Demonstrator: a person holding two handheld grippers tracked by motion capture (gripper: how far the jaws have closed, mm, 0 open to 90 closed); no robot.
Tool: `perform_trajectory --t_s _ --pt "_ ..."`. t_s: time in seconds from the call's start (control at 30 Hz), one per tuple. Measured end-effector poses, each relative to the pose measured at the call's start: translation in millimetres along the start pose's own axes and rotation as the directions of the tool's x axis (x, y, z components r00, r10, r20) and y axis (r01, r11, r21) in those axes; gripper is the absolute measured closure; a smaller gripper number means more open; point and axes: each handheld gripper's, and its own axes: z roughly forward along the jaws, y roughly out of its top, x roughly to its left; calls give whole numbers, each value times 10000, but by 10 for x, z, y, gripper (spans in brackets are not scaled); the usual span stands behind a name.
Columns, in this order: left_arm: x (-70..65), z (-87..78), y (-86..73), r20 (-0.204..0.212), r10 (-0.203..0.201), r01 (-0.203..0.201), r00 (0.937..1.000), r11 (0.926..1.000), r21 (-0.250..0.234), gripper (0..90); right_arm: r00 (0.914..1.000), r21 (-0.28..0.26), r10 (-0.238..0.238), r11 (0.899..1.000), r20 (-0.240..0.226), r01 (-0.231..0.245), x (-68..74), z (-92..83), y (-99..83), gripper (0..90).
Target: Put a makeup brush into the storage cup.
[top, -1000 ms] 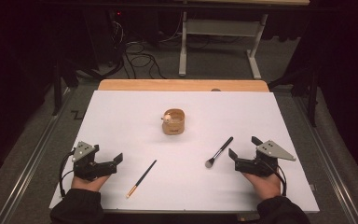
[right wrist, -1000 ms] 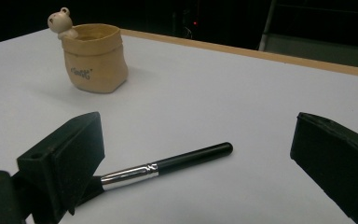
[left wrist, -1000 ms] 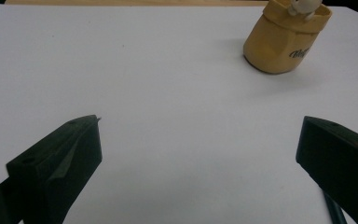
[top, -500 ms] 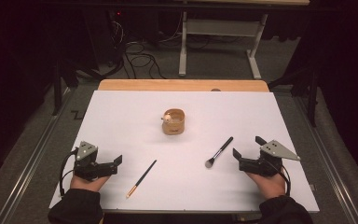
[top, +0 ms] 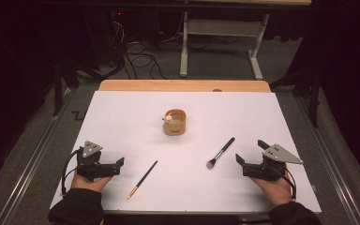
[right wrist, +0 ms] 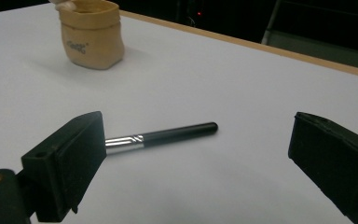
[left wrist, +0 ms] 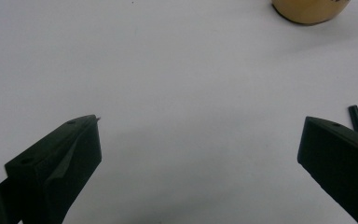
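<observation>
A tan pouch-like holder (top: 176,123) stands upright at the middle of the white table sheet (top: 122,112). A black-handled makeup brush (top: 220,152) lies right of centre, its bristles toward me. A thin dark brush with a golden tip (top: 142,179) lies left of centre. My left gripper (top: 118,166) rests open at the near left, just left of the thin brush; its own view shows the holder (left wrist: 307,9) and the thin brush's end (left wrist: 356,119). My right gripper (top: 249,150) rests open at the near right, with the makeup brush (right wrist: 168,134) and holder (right wrist: 91,39) ahead of it. Neither holds anything.
A wooden strip (top: 183,85) borders the sheet's far edge. Beyond it stand white desk legs (top: 185,47) and cables (top: 140,61) on dark floor. Metal rails (top: 33,154) run along the table's left and right sides.
Both grippers have drifted slightly toward the near edge of the table. The brushes and the holder have not moved.
</observation>
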Motion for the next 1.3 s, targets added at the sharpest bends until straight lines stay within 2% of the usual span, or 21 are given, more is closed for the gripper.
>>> perform_trajectory --t_s 0.1,0.17,0.23,0.3,0.33,0.37,0.43,0.47,0.57,0.77,0.8,0.83,0.9,0.97,1.0,1.03,1.13,1.17,1.23,1.27,1.3 --pt "-19 10 38 -91 132 -131 9999 9998 137 2 9991 -56 377 9993 205 -376 -80 -60 -38 54" --pt "-12 17 63 -96 45 -43 9999 9998 215 2 9977 -132 649 9978 210 -646 -104 -94 -50 54" --pt "6 25 92 -81 -104 106 9999 9995 282 2 9973 -160 714 9973 169 -711 -108 -106 -56 54" --pt "18 30 104 -5 -248 248 9997 9991 347 2 9975 -147 707 9974 87 -706 -98 -100 -62 56" --pt "36 44 125 194 -472 462 9987 9976 508 3 9976 -88 689 9976 43 -688 -88 -96 -64 56" --pt "36 44 125 194 -472 462 9987 9976 508 4 9976 -88 689 9976 43 -688 -88 -96 -64 56" --pt "46 74 170 372 -456 420 9983 9947 938 4 9987 -61 501 9987 -38 -502 -61 -84 -62 58" --pt "46 74 170 372 -456 420 9983 9947 938 4 9987 -61 501 9987 -38 -502 -61 -84 -62 58" --pt "59 76 249 516 -446 373 9977 9902 1349 5 9988 -111 487 9987 -108 -488 -43 -71 -46 62" --pt "54 42 305 635 -294 179 9975 9845 1745 6 9988 -218 431 9988 -242 -436 -10 -69 -26 64" --pt "48 22 319 585 -79 -35 9983 9814 1920 6 9986 -241 432 9987 -291 -439 1 -69 -20 67" --pt "48 22 319 585 -79 -35 9983 9814 1920 6 9986 -241 432 9987 -291 -439 1 -69 -20 67" --pt "47 0 337 603 56 -184 9982 9767 2140 7 9985 -225 425 9988 -334 -433 8 -65 -20 68" --pt "51 -17 346 674 46 -206 9977 9707 2394 7 9985 -207 404 9989 -358 -412 15 -59 -20 69" --pt "57 -19 341 818 -65 -156 9966 9635 2673 7 9985 -179 392 9990 -380 -399 19 -54 -19 69" --pt "59 -14 335 892 -127 -127 9959 9601 2795 11 9985 -183 378 9991 -388 -386 21 -51 -17 70" --pt "62 -3 333 932 -88 -193 9956 9549 2962 15 9984 -196 391 9990 -413 -399 28 -49 -8 70" --pt "61 7 344 932 -126 -172 9956 9501 3115 15 9982 -235 411 9988 -440 -422 31 -53 -1 70" --pt "62 14 353 936 -93 -209 9956 9484 3164 15 9981 -278 432 9986 -445 -445 36 -54 6 70" --pt "57 28 374 973 205 -497 9950 9498 3089 16 9982 -286 370 9989 -480 -384 47 -48 14 70" --pt "55 40 381 982 307 -598 9947 9492 3091 26 9982 -267 331 9990 -500 -345 51 -42 15 70"
